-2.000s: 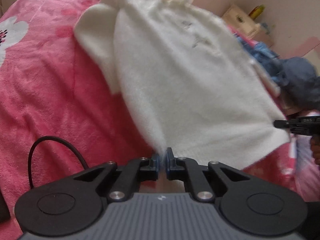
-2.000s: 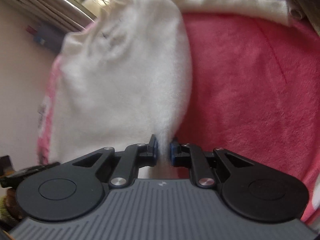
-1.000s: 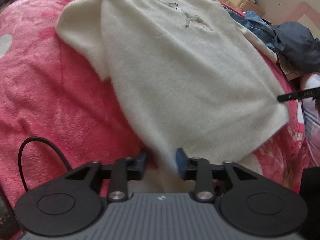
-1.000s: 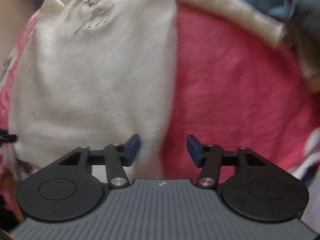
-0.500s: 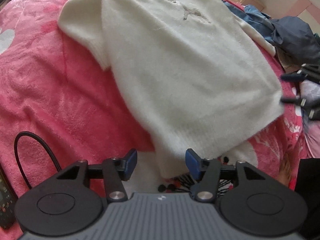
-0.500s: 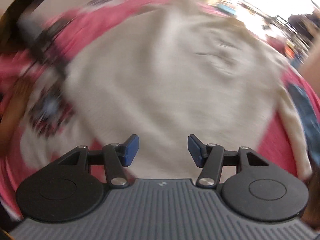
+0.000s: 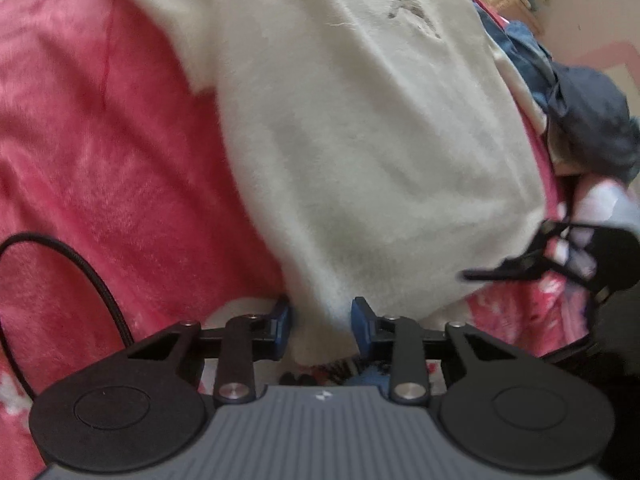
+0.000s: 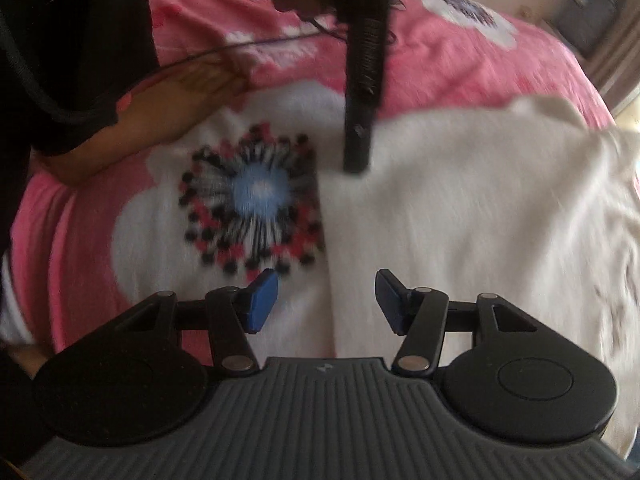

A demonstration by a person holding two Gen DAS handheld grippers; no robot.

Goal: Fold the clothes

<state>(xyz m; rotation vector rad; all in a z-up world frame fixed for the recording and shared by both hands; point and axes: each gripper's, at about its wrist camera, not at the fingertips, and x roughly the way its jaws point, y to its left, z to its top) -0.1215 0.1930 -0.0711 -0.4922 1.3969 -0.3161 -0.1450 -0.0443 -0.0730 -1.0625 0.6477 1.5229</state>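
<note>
My left gripper (image 7: pixel 321 322), jaws apart, straddles the white sweater's (image 7: pixel 360 128) hem corner, seemingly unclamped. My right gripper (image 8: pixel 326 300) hovers agape over its other edge.

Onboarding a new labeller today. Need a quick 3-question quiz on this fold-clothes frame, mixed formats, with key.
1. True or false: the left gripper is clamped shut on the sweater.
2. Multiple choice: what does the sweater lie on? A) a wooden table B) a pink blanket C) a grey carpet
3. Fill in: in the left wrist view, the blue clothes lie to the ___ of the sweater.

Key
1. False. Its jaws stand apart with the sweater's hem corner between them; the right gripper is open too.
2. B
3. right
</note>
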